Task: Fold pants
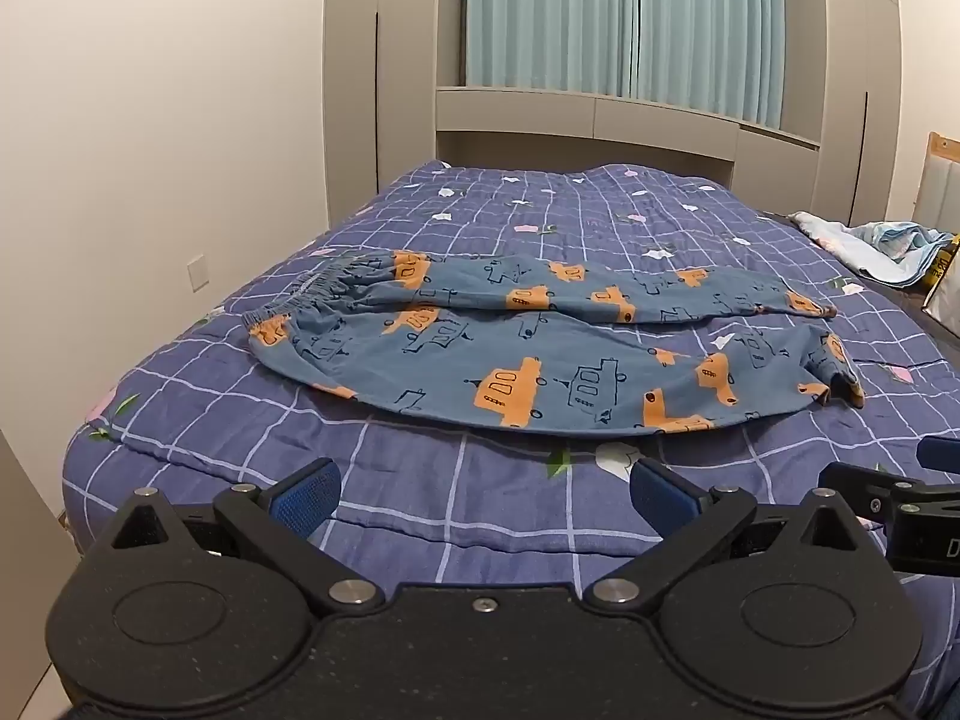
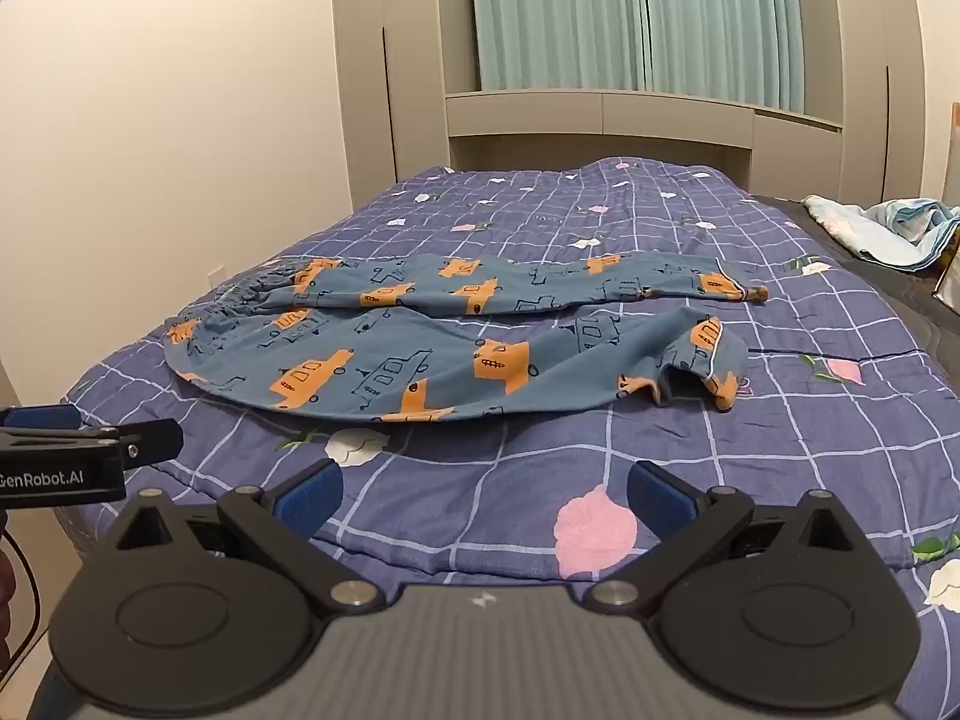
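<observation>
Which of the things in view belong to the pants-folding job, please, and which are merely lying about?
For the job:
- pants, spread flat on the quilt
- left gripper, open
- right gripper, open
- quilt, the work surface

Lying about:
- crumpled light cloth at the bed's far right
- curtains

Pants [image 1: 540, 348] lie flat across the bed [image 1: 480, 516], waistband left, leg ends right, far leg behind near leg. Left gripper [image 1: 485, 489] and right gripper [image 2: 485, 492] hover side by side before the pants, apart from them. Crumpled blanket [image 1: 870, 243] far right. Curtains [image 1: 624, 18] behind bed.
</observation>
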Tool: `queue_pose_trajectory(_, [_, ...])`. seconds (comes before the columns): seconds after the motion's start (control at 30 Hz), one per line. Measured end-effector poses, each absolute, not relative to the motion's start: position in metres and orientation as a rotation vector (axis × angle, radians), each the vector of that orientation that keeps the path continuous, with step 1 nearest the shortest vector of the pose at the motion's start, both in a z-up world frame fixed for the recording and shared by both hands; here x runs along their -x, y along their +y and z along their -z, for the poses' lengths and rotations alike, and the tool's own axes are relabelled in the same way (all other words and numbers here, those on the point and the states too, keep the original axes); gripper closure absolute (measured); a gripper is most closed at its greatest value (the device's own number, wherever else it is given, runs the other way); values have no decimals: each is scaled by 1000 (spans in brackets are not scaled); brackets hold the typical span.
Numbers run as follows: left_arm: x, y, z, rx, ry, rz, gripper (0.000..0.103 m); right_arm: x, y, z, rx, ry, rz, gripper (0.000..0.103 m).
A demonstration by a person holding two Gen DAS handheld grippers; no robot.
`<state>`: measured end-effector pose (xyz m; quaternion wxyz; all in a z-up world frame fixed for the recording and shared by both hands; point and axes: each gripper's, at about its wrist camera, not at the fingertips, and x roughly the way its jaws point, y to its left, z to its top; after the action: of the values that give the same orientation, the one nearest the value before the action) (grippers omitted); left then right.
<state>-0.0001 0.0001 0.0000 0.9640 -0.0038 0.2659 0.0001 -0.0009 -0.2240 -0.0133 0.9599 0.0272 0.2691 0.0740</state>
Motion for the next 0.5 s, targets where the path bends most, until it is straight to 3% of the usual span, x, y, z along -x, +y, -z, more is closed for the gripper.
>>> queue_pose_trajectory(0.5, [0,0,0,5,539,0,1,1,-226,12,-57,546,-151,0])
